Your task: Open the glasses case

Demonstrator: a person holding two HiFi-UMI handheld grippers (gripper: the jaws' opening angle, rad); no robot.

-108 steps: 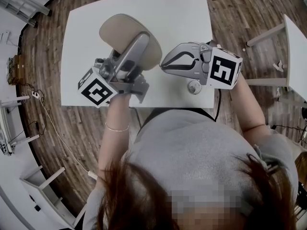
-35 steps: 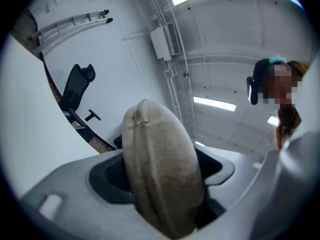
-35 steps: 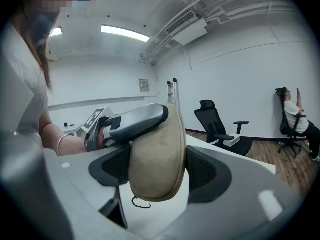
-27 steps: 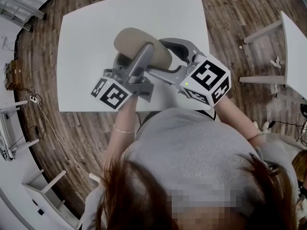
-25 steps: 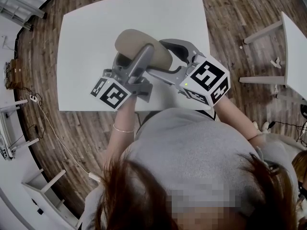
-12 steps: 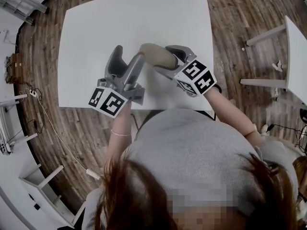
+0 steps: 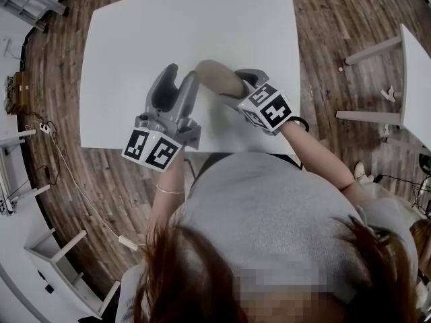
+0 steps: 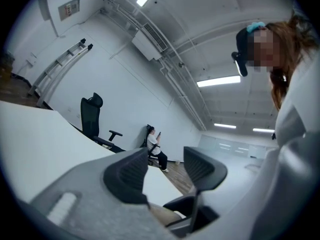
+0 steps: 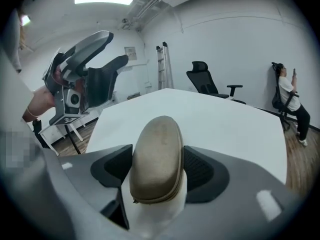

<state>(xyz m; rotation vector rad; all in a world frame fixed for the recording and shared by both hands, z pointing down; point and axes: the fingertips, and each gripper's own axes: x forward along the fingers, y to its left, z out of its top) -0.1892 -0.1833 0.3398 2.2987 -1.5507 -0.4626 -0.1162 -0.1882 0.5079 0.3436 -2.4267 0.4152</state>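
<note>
The tan glasses case (image 7: pixel 215 77) is closed and sits over the white table (image 7: pixel 135 39), near its front middle. My right gripper (image 7: pixel 234 87) is shut on it. In the right gripper view both dark pads (image 9: pixel 200 170) press the sides of the case (image 9: pixel 157 149), which points away along the jaws. My left gripper (image 7: pixel 182 74) stands just left of the case and apart from it. Its jaws have just been closing, and nothing lies between its pads (image 8: pixel 131 171). Only a tan corner of the case (image 8: pixel 162 215) shows low in that view.
A second white table (image 7: pixel 417 79) stands at the right over the wooden floor (image 7: pixel 323 19). Across the room are a black office chair (image 9: pixel 207 81), a ladder (image 9: pixel 162 66) and a seated person (image 9: pixel 290 96).
A second ago both grippers were at the raised case. The left gripper has let go and drawn off to the left, and the right gripper has brought the case down toward the table.
</note>
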